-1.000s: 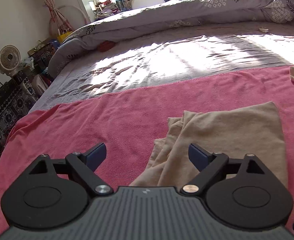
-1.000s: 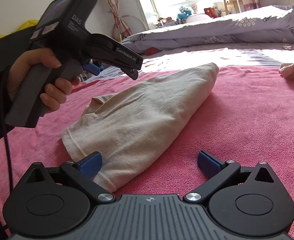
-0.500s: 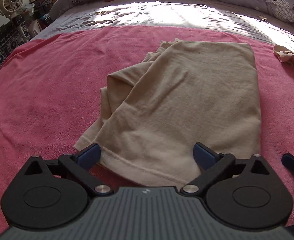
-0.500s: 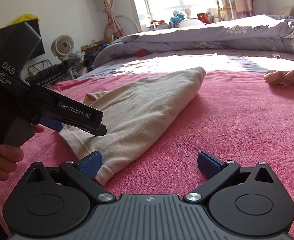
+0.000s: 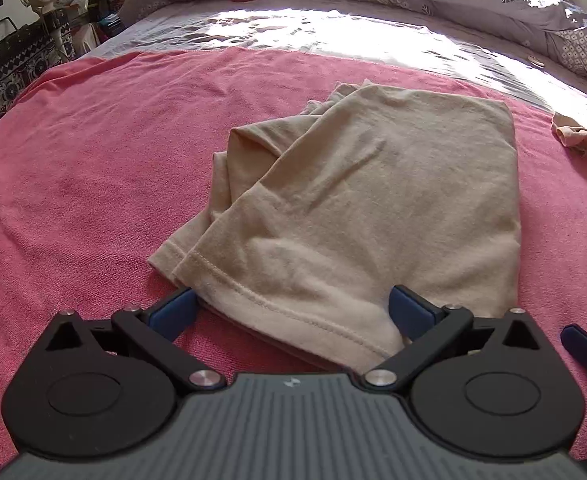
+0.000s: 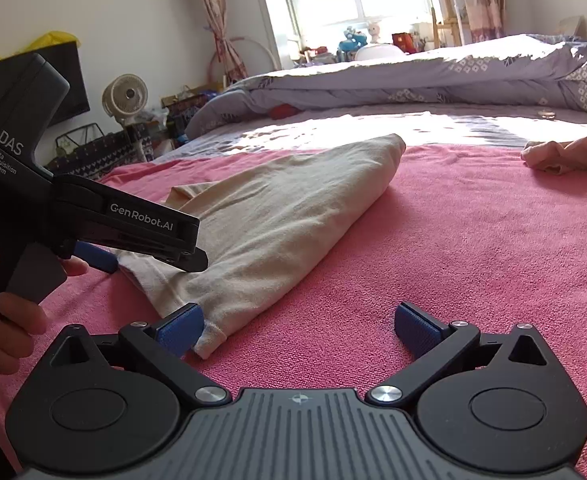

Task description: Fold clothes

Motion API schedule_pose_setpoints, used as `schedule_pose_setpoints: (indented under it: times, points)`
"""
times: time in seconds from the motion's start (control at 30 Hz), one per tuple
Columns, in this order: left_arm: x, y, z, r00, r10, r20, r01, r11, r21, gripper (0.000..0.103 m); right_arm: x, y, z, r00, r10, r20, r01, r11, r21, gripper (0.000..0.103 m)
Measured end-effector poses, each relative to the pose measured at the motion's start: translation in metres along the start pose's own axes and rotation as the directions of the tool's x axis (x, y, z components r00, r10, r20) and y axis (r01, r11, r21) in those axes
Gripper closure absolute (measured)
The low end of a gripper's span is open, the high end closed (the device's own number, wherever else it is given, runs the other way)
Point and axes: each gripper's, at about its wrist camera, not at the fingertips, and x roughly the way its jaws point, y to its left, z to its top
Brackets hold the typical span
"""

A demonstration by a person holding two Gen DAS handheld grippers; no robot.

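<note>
The near hem of the beige shirt (image 5: 373,208) is partly covered by the left claw (image 5: 291,312). Beyond the shirt, a second garment (image 5: 581,138) is cut off by the picture's right edge in both views. Beside the shirt's hem, only one blue finger (image 5: 585,344) of the right claw is seen. Window-sill items (image 6: 369,36) behind the shirt are too small to identify.

My left gripper (image 5: 289,312) is sitting low, jaws spread wide, blue pads (image 5: 172,314) well apart. In the right wrist view my left hand (image 6: 9,312) is wrapping the pistol handle, fingers curling under the grip, the gripper body pointing rightward. My right gripper (image 6: 299,330) is sitting level and low, jaws likewise spread wide, gripping nothing between the pads (image 6: 417,330).
</note>
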Motion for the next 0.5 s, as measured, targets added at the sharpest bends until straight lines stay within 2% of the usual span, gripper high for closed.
schedule_pose_setpoints:
  times: [0.13,0.27,0.4,0.5]
  points:
    - [-0.007,-0.004,0.000,1.000,-0.002,-0.016,0.002,1.000,0.018,0.001,0.001,-0.002,0.000,1.000,0.004,0.000,-0.004,1.000,0.005,0.000]
    - [-0.019,-0.020,-0.009,0.998,-0.050,-0.040,0.053,0.995,0.083,0.001,0.001,-0.002,0.000,1.000,0.005,0.002,-0.005,1.000,0.004,0.000]
    - [-0.018,-0.038,-0.018,1.000,-0.005,-0.012,0.007,0.987,0.161,0.000,0.001,-0.004,-0.001,1.000,0.008,0.002,-0.008,1.000,0.004,0.000]
    - [-0.016,-0.035,-0.017,1.000,-0.015,-0.021,0.018,0.989,0.144,0.000,0.001,-0.003,-0.001,1.000,0.008,0.003,-0.008,1.000,0.004,0.000]
